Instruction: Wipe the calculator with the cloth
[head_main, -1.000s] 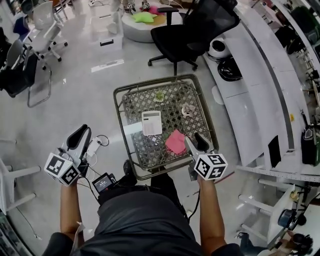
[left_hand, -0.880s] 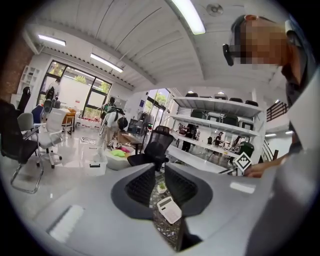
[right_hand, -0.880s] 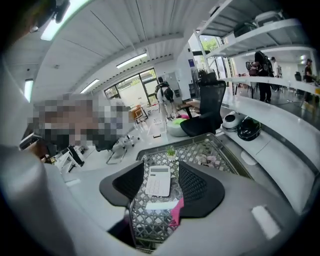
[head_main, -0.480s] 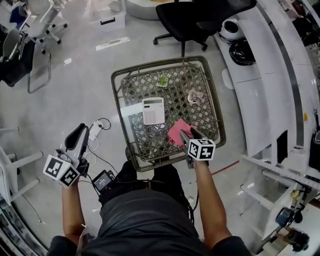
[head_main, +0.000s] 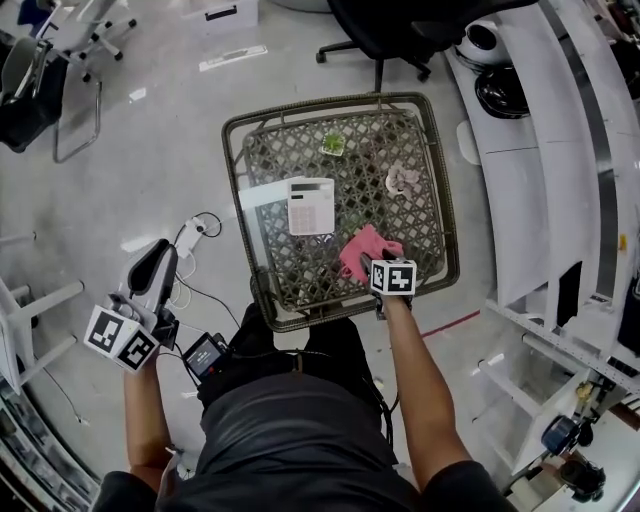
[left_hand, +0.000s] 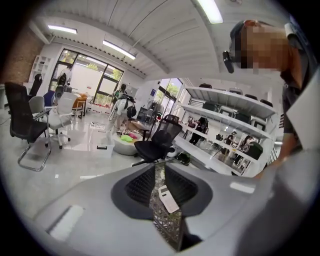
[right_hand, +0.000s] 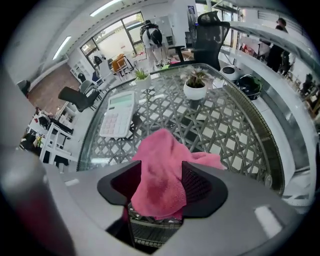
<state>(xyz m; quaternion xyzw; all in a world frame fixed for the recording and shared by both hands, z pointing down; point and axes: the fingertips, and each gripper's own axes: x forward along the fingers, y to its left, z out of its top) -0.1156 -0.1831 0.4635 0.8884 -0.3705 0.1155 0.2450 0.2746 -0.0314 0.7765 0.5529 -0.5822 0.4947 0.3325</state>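
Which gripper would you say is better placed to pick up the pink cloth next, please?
The right gripper: its jaws have just been opening and now straddle the cloth. The left gripper hangs beside the table, shut.

Overhead, two low views; common table (head_main: 300, 262)

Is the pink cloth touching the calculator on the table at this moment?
Apart. The right gripper view shows bare lattice tabletop between the pink cloth and the calculator; the head view shows the same gap.
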